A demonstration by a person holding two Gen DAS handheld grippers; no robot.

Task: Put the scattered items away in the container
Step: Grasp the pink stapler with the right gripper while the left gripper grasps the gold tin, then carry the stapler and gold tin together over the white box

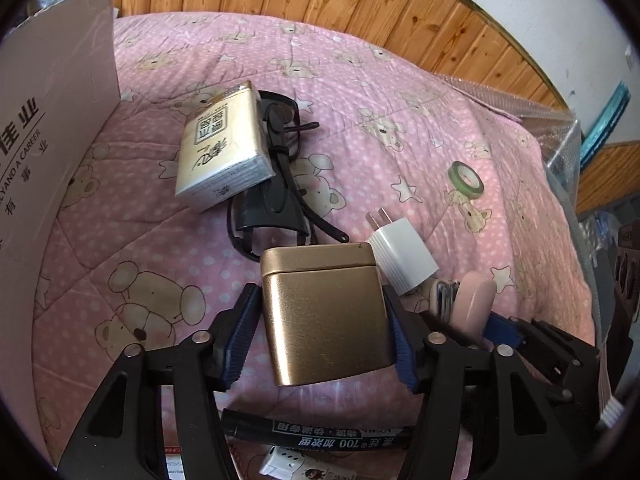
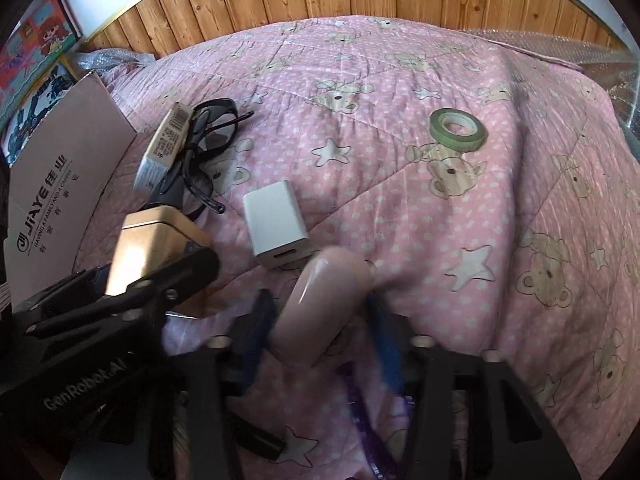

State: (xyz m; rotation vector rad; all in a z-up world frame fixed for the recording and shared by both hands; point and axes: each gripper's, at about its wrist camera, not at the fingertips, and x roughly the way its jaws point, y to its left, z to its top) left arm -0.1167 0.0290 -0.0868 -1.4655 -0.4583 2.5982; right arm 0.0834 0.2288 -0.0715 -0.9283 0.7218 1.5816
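My left tongs [image 1: 324, 344] clamp the tin [image 1: 326, 316]; right tongs [image 2: 320, 328] pinch the pink case [image 2: 320, 304], charger [image 2: 276, 224] at eleven. Glossy case could squirt free.

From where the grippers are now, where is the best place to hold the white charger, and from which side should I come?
Grip the white charger across its two broad flat faces, at mid-body, coming from above. It lies flat on the pink quilt, so the faces are parallel and free. Avoid the prong end, and the end beside the pink case, which probably leaves little room.
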